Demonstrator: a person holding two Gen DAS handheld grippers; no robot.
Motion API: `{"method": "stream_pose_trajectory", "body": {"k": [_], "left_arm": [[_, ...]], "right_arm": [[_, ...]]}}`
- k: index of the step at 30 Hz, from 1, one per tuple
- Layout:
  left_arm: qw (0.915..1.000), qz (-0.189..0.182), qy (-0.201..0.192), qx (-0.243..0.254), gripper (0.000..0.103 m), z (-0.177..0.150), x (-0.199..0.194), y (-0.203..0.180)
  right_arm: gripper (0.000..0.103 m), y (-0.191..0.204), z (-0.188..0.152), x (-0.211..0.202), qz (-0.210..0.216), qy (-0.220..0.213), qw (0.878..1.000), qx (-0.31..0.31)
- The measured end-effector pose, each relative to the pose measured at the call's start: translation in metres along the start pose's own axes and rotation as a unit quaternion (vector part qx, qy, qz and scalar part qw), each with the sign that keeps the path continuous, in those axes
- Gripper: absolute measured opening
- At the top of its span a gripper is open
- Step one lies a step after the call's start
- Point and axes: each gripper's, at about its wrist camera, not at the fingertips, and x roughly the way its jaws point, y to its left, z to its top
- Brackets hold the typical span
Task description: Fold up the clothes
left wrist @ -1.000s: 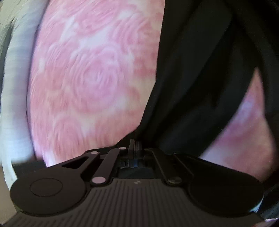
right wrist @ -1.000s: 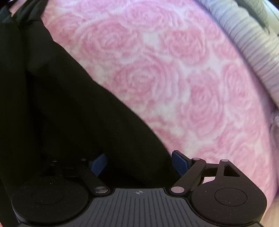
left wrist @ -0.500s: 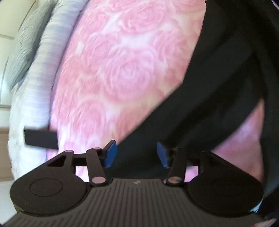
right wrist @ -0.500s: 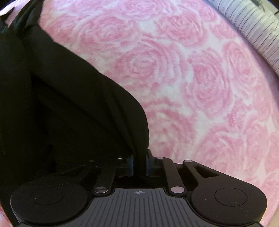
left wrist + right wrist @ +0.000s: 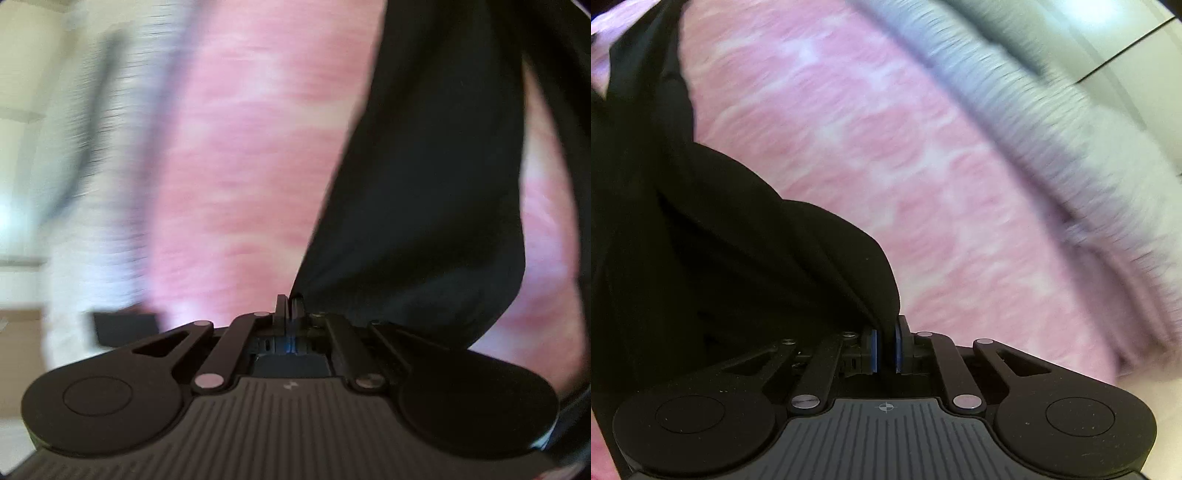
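Observation:
A black garment (image 5: 436, 177) hangs from my left gripper (image 5: 291, 306), which is shut on its edge; the cloth rises up and to the right over the pink rose-patterned bedspread (image 5: 251, 147). In the right wrist view the same black garment (image 5: 713, 236) fills the left side. My right gripper (image 5: 885, 328) is shut on a fold of it, with the cloth pinched between the blue pads (image 5: 873, 349). Both views are motion-blurred.
A grey-white striped blanket (image 5: 1071, 147) runs along the far edge of the pink bedspread (image 5: 886, 129), and also shows in the left wrist view (image 5: 103, 184). A pale wall (image 5: 1126, 48) lies beyond it. A dark flat object (image 5: 123, 326) sits at the left.
My left gripper, open half a second ago, has shut on the garment. My right gripper stays shut on the cloth. Both views have swung fast and now show the blanket edge and wall.

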Motion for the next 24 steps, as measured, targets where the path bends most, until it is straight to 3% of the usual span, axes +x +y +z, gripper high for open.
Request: {"method": "stream_pose_trajectory", "body": {"k": [3, 5, 6, 7, 8, 9, 11, 13, 15, 18, 20, 24], "left_arm": [[0.9983, 0.036, 0.0, -0.046, 0.001, 0.005, -0.005, 0.023], [0.9959, 0.032, 0.033, -0.078, 0.009, 0.011, 0.012, 0.022], [0.9944, 0.035, 0.044, -0.089, 0.025, 0.012, 0.02, 0.019], [0.9928, 0.039, 0.054, -0.1, 0.034, 0.013, 0.028, 0.015], [0.9911, 0.045, 0.065, -0.107, 0.041, 0.013, 0.031, 0.008], [0.9905, 0.046, 0.067, -0.111, 0.04, 0.014, 0.029, 0.0], [0.9909, 0.029, 0.051, -0.121, 0.04, 0.017, 0.011, -0.019], [0.9913, 0.001, 0.026, -0.129, 0.041, 0.027, 0.0, -0.039], [0.9884, -0.052, -0.012, -0.142, 0.041, 0.041, -0.027, -0.065], [0.9767, -0.13, -0.065, -0.158, 0.047, 0.063, -0.068, -0.109], [0.9713, -0.175, -0.086, -0.137, 0.051, 0.077, -0.09, -0.152], [0.9751, -0.192, -0.074, -0.082, 0.052, 0.091, -0.105, -0.23]], "right_arm": [[0.007, -0.033, 0.012, -0.003, -0.053, -0.012, 0.997, 0.052], [0.009, -0.042, 0.016, 0.01, -0.07, -0.007, 0.995, 0.07], [0.018, -0.045, 0.018, 0.017, -0.078, -0.003, 0.994, 0.079], [0.024, -0.047, 0.019, 0.023, -0.081, 0.001, 0.993, 0.089], [0.037, -0.048, 0.02, 0.028, -0.081, 0.004, 0.992, 0.101], [0.053, -0.048, 0.019, 0.029, -0.08, 0.004, 0.991, 0.111], [0.073, -0.046, 0.014, 0.023, -0.076, 0.002, 0.989, 0.124], [0.073, -0.038, 0.003, 0.015, -0.069, 0.007, 0.989, 0.132], [0.073, -0.03, -0.018, 0.002, -0.046, 0.023, 0.986, 0.156], [0.074, -0.011, -0.056, -0.024, -0.009, 0.037, 0.979, 0.2], [0.074, 0.009, -0.079, -0.043, 0.008, 0.042, 0.978, 0.206], [0.074, 0.056, -0.118, -0.059, 0.02, 0.071, 0.981, 0.182]]}}
